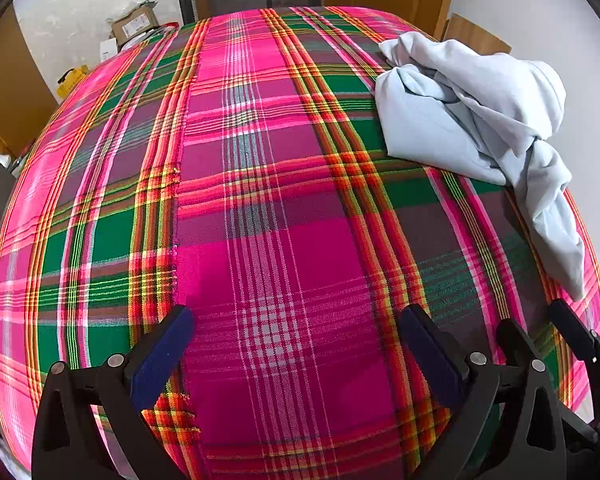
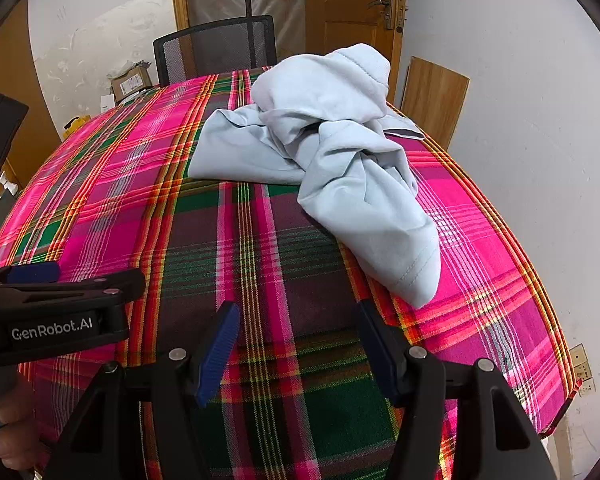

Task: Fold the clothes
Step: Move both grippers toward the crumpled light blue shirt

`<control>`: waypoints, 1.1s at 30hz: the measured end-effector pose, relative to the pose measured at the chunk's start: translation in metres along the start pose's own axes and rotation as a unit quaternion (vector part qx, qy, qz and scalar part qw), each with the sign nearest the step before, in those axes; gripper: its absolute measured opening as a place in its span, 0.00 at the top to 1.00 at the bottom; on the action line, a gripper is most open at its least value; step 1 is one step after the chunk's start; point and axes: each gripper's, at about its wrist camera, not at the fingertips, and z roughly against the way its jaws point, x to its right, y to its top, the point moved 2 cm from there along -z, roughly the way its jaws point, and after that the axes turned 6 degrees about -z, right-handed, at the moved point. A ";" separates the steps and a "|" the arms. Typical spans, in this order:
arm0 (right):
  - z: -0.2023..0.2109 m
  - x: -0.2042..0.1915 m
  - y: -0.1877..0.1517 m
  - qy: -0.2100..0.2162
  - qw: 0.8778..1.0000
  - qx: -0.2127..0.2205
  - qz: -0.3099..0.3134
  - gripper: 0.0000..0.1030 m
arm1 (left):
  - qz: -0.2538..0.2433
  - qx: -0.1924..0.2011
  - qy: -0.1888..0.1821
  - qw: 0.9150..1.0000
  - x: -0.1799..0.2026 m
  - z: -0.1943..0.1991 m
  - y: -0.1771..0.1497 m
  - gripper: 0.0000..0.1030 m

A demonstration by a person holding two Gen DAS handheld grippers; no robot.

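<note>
A pale blue garment (image 1: 472,120) lies crumpled in a heap on the plaid-covered table (image 1: 260,200), at the right of the left wrist view. It shows in the middle of the right wrist view (image 2: 332,152), one end trailing toward me. My left gripper (image 1: 296,320) is open and empty above the cloth, left of the garment. My right gripper (image 2: 296,316) is open and empty, just short of the garment's near end. The right gripper also shows at the lower right of the left wrist view (image 1: 540,332); the left gripper shows at the left of the right wrist view (image 2: 60,280).
A black mesh chair (image 2: 220,48) stands at the table's far side. Cardboard boxes (image 2: 130,80) sit by the far wall. A wooden door (image 2: 352,4) and a wooden board (image 2: 436,96) are at the back right. The table's right edge (image 2: 540,300) runs close to a white wall.
</note>
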 end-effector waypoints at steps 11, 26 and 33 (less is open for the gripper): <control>0.000 -0.001 0.000 0.004 1.000 -0.001 0.005 0.37 | -0.002 0.009 0.002 1.000 -0.005 -0.002 -0.001 0.00; -0.001 -0.005 0.000 0.008 1.000 -0.001 0.011 0.32 | 0.004 0.010 0.006 1.000 -0.020 -0.010 0.003 0.00; -0.001 -0.004 -0.001 0.010 1.000 0.006 0.014 0.31 | 0.016 0.025 0.014 0.999 -0.032 -0.011 0.002 0.00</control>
